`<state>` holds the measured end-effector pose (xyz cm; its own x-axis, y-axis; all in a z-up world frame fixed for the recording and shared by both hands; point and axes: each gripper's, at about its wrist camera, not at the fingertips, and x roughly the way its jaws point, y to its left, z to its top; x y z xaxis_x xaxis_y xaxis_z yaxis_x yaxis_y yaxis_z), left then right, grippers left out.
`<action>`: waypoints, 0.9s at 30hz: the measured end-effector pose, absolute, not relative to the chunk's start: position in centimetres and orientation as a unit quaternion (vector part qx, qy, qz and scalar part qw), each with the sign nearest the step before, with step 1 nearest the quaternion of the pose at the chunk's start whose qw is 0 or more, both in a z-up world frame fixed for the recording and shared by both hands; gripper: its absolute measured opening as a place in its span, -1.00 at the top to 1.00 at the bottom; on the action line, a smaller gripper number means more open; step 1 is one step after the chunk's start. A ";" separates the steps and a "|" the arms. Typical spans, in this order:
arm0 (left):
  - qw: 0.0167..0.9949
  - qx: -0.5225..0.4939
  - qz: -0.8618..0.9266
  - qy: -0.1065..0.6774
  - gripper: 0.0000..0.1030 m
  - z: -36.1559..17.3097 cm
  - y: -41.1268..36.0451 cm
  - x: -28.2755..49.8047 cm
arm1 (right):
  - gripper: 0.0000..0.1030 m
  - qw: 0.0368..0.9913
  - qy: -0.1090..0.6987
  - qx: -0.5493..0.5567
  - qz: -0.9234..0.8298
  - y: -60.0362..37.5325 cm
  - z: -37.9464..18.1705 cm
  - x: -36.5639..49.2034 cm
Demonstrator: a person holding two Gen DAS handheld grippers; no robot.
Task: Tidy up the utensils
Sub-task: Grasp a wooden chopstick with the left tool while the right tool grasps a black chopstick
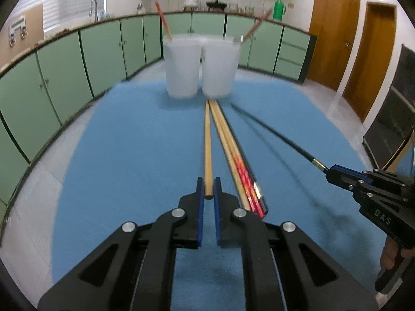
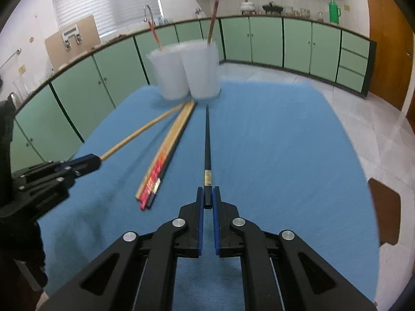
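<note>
My left gripper is shut on the near end of a plain wooden chopstick, which points away toward two white cups. My right gripper is shut on a black chopstick with a gold band, and its tip hangs above the blue cloth. Between the two held sticks, a bundle of several chopsticks with red patterned ends lies on the cloth. The left cup and the right cup stand side by side at the far edge, each with one red-ended chopstick leaning in it.
The blue cloth covers the table, with a pale floor around it. Green cabinets run along the back under a counter with a sink tap, pots and a green flask. Wooden doors stand at the right.
</note>
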<state>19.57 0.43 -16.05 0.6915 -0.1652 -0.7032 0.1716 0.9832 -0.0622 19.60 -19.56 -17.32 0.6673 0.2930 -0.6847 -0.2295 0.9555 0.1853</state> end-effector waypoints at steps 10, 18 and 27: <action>0.953 -0.003 -0.105 0.284 0.89 -6.4 1.7 18.4 | 0.88 0.932 0.327 0.029 0.155 -20.4 -9.7 20.2; 0.960 -0.004 -0.127 0.250 0.89 -2.1 0.9 19.8 | 0.88 0.934 0.299 0.035 0.192 -20.4 -3.8 22.3; 0.959 -0.002 -0.151 0.241 0.89 -0.6 0.6 20.9 | 0.88 0.930 0.286 -0.015 0.232 -18.4 0.8 24.7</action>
